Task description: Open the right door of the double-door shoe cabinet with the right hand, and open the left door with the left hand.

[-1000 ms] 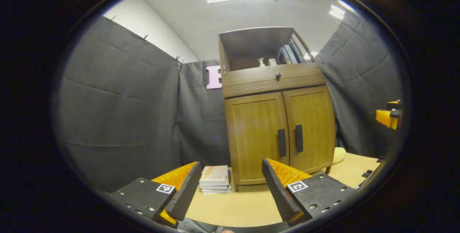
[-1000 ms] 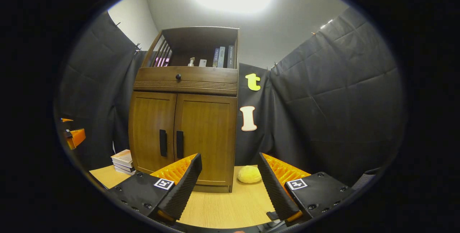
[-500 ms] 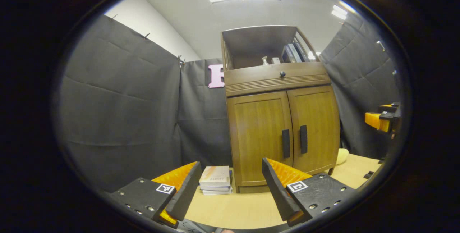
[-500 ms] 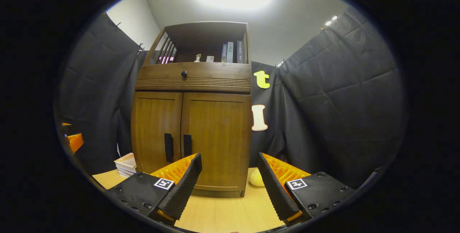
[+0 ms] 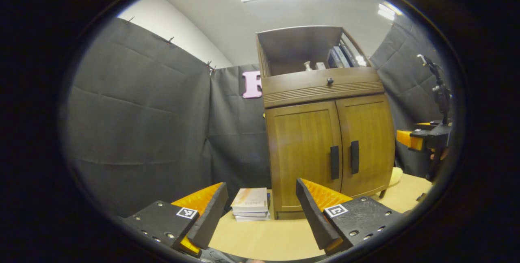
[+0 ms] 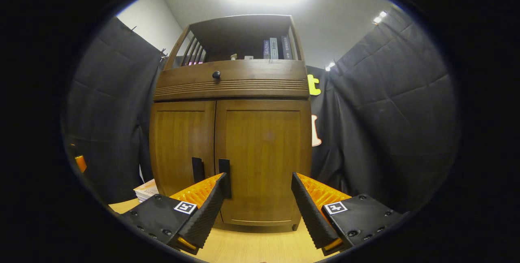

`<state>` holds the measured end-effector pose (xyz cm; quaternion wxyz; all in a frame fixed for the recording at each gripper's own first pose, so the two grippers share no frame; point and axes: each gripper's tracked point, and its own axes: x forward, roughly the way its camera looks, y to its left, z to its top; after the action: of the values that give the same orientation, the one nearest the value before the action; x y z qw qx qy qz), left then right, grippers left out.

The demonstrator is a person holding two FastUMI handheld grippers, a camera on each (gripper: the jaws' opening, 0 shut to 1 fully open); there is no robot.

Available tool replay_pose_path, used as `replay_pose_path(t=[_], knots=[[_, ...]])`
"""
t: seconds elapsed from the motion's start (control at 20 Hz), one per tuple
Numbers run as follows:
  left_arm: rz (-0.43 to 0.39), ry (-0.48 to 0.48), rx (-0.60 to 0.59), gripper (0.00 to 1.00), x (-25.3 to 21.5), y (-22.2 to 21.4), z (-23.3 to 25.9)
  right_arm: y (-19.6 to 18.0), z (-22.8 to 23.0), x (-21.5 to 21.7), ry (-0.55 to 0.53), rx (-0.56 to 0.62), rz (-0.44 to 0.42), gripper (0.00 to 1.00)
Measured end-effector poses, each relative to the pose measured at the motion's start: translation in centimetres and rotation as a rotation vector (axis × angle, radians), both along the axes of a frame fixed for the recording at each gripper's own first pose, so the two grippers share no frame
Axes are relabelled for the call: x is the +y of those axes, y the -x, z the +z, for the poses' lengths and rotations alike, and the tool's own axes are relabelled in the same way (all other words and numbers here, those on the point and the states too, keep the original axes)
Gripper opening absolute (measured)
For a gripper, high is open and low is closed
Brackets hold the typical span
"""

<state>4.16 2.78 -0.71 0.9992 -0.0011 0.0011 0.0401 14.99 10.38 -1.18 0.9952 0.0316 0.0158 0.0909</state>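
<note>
The shoe cabinet (image 6: 231, 133) stands on the wooden table (image 5: 268, 238) with both doors closed; its open top shelf holds upright books (image 6: 276, 48) and a small bottle (image 5: 308, 65), above a drawer with a round knob (image 6: 216, 75); a stack of books (image 5: 250, 204) lies just beside the cabinet's left side. The right gripper (image 6: 256, 206) is spread wide and empty, facing the right door (image 6: 264, 157) with bare tabletop between; its left finger overlaps the right door's handle (image 6: 224, 169) in view. The left gripper (image 5: 260, 214) is likewise spread and empty, well back from the left door (image 5: 302, 153). Compared with a second ago, the cabinet looms much larger in the right gripper view; the left gripper view has changed little.
</note>
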Motion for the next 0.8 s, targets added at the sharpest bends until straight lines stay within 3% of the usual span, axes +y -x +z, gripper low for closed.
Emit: replay_pose_path(t=[0.8], knots=[[0.138,-0.018,0.008,0.97,1.7,-0.9,-0.2,-11.2,-4.7,7.7,-0.048,0.057,0.092,0.98]])
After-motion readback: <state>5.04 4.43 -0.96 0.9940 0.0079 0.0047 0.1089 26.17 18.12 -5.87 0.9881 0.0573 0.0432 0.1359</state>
